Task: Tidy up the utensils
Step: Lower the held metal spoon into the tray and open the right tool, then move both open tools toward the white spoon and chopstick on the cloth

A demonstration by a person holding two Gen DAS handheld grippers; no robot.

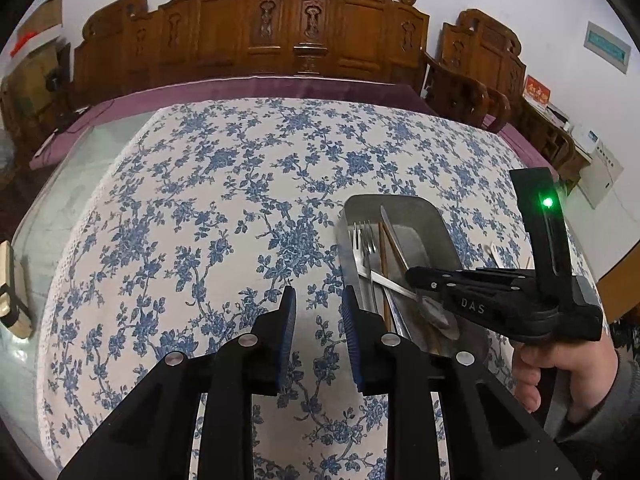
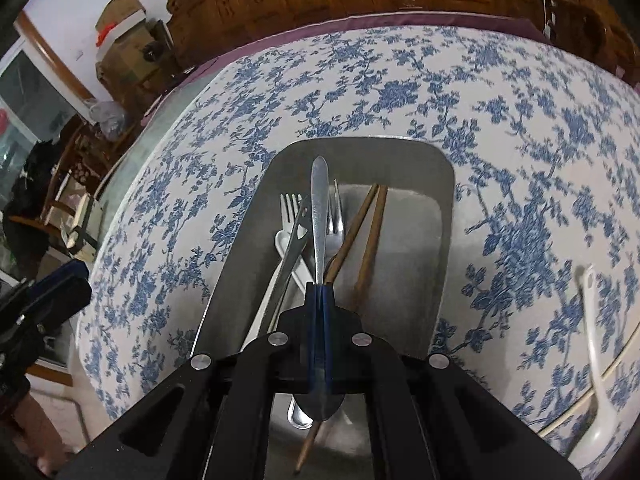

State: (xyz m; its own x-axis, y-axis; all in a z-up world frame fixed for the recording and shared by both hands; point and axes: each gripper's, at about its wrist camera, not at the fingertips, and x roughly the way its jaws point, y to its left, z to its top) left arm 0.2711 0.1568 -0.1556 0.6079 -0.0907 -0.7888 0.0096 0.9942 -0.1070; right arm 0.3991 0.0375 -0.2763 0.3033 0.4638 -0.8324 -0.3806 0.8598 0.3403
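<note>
A metal tray sits on the floral tablecloth and holds metal forks, a white plastic fork, a slotted utensil and brown chopsticks. My right gripper is shut on a metal spoon, held over the tray with its handle pointing away and its bowl under the fingers. In the left wrist view the right gripper hovers above the tray with the spoon. My left gripper is open and empty, just left of the tray.
A white ladle and a pale chopstick lie on the cloth right of the tray. Carved wooden chairs line the table's far side. A wooden block sits at the left edge on the glass.
</note>
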